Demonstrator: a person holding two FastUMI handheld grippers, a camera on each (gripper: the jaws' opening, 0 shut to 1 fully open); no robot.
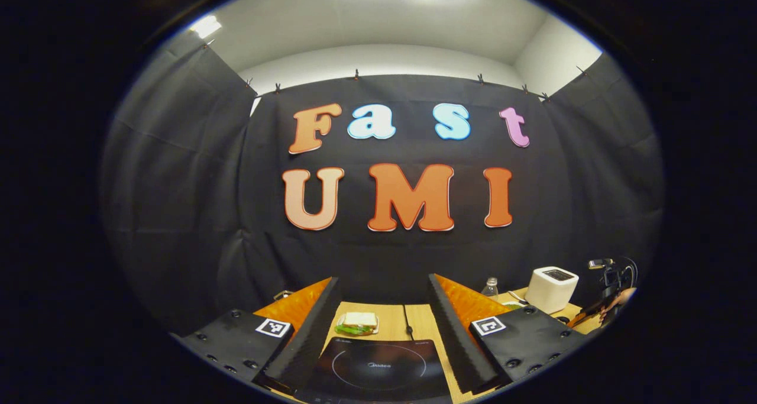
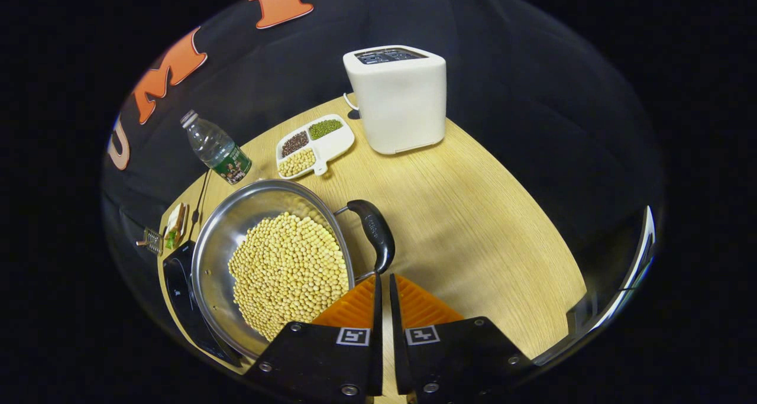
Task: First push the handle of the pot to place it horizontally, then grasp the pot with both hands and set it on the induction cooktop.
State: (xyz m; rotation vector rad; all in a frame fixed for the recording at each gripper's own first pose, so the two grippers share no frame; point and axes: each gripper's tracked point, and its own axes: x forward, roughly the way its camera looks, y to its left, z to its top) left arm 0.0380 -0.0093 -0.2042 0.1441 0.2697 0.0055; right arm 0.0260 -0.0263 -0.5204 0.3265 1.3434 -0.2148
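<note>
A steel pot (image 2: 217, 245) full of soybeans (image 2: 290, 274) sits on the wooden table in the right gripper view. Its black handle (image 2: 374, 233) lies along the pot's right side. My right gripper (image 2: 383, 278) is shut, with nothing between its fingers, and its tips are right at the near end of the handle. The black induction cooktop (image 2: 176, 285) lies just left of the pot. In the left gripper view the cooktop (image 1: 378, 365) lies below my left gripper (image 1: 383, 280), which hangs open above it holding nothing.
A white toaster (image 2: 402, 99) stands at the back of the table, with a divided dish of beans (image 2: 314, 145) and a water bottle (image 2: 216, 148) left of it. A sandwich (image 1: 357, 323) lies beyond the cooktop. Bare tabletop (image 2: 485, 226) stretches right of the pot.
</note>
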